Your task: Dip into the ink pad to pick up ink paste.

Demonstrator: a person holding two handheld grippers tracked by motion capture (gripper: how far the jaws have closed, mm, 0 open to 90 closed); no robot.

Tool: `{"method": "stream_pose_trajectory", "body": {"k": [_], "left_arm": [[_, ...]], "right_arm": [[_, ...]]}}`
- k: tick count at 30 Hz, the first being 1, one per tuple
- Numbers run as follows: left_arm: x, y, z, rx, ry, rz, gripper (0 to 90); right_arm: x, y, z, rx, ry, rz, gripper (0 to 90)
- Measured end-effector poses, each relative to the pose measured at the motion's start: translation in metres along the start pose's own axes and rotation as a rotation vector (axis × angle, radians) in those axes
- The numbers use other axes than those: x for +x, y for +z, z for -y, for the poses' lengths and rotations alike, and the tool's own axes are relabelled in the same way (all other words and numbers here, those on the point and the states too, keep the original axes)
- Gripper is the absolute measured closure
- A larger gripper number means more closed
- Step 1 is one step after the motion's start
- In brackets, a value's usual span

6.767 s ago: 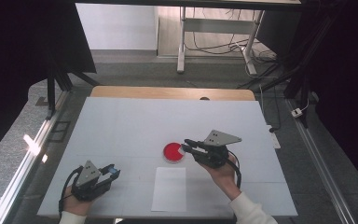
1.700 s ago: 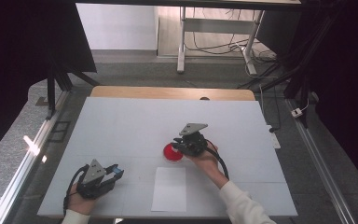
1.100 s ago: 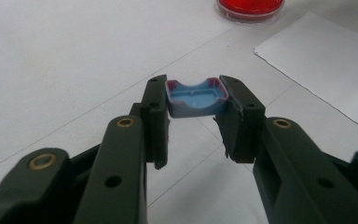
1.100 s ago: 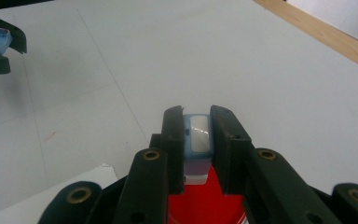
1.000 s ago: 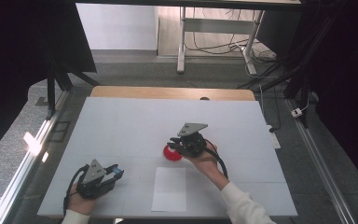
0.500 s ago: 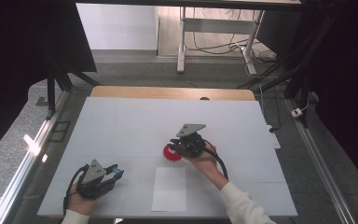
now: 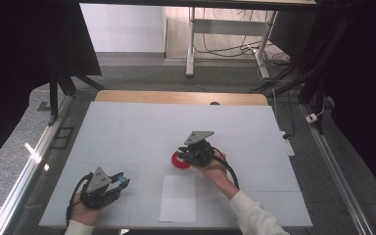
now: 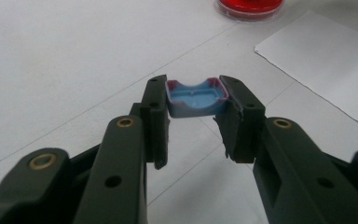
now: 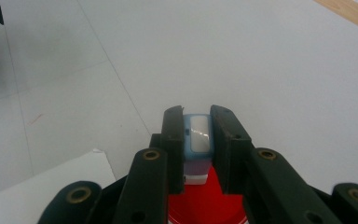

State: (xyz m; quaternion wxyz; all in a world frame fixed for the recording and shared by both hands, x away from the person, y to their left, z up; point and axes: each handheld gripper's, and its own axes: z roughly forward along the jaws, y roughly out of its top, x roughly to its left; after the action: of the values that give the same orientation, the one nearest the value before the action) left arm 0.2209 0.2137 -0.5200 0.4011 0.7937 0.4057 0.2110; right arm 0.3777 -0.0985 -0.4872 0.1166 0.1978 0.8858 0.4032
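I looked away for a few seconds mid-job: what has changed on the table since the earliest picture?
The right gripper, shut on a small blue stamp, moved left from beside the red ink pad to directly over it. The left gripper stayed near the table's front left, holding the blue cap. The white paper hasn't shifted.

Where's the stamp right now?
The stamp is clamped in the right gripper, directly over the red ink pad mid-table in the high view, just beyond the white paper sheet.
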Motion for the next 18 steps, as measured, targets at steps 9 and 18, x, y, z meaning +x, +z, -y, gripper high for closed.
{"method": "stream_pose_trajectory", "body": {"k": [9,18], "left_arm": [[0.0000,0.0000,0.0001,0.001,0.001,0.000,64.6],[-0.0003,0.0001,0.0002,0.003,0.001,0.001,64.6]], "right_arm": [[0.0003,0.0029,0.0015,0.006,-0.005,0.003,75.0],[0.0010,0.0034,0.0016,0.013,-0.014,0.008,75.1]]}}
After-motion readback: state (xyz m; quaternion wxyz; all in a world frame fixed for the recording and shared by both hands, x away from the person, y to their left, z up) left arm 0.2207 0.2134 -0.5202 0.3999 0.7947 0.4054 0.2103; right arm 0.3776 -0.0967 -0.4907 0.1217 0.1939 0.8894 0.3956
